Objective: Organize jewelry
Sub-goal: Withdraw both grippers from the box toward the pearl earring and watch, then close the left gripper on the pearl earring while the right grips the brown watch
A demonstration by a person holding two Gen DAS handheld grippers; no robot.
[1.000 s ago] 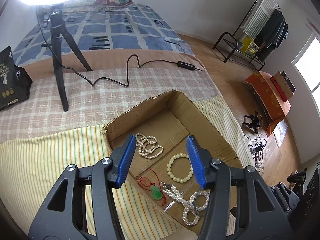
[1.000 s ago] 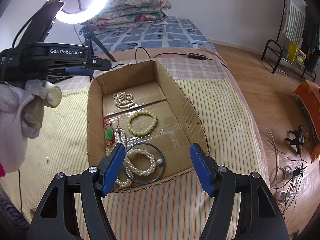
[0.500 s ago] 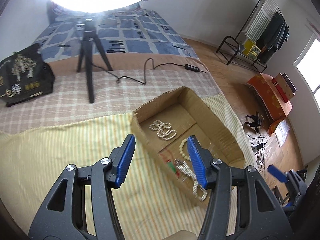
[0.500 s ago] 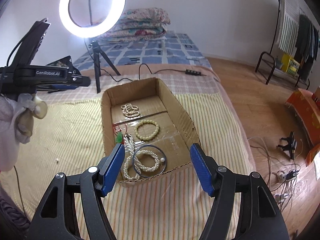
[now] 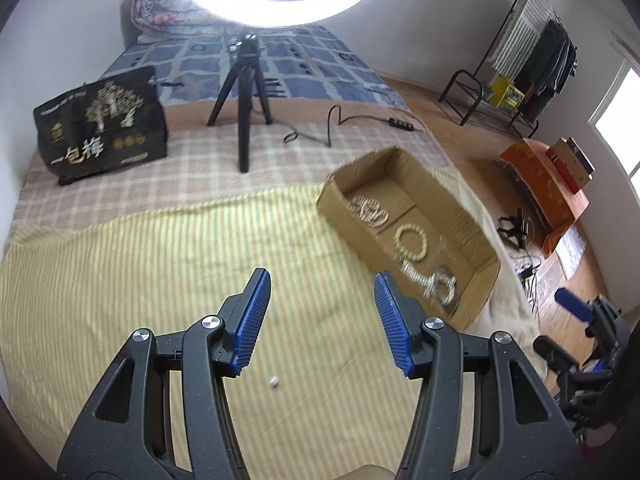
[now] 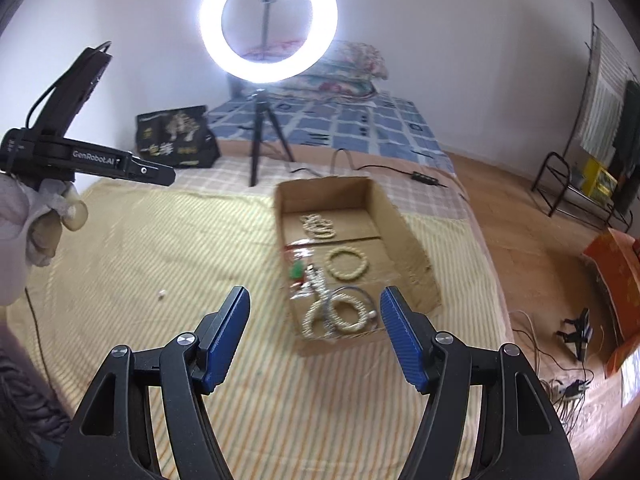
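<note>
Work looks nearly done: a lone loose bead point(image 6: 162, 293) lies on the striped bed cover left of both empty, spread tongs point(image 5: 320, 312) point(image 6: 314, 330), while the necklaces point(image 6: 336, 312) and bracelet point(image 6: 347, 265) sit inside the cardboard box point(image 6: 416, 256).

Parts of my two wrist views that are blurred, cut off or too small to read.

From my left wrist, the jewelry in the cardboard box point(image 5: 460, 216) is smeared by motion blur; the pearl strands point(image 5: 434, 286) at its near end run together, so I cannot separate them. A tiny white speck point(image 5: 274, 381) on the striped yellow cloth point(image 5: 160, 264) is too small to name, possibly a loose bead. The ring light point(image 5: 280, 8) is cut off by the top edge. From my right wrist, the left gripper point(image 6: 158, 172) shows only side-on, its fingers hidden.
</note>
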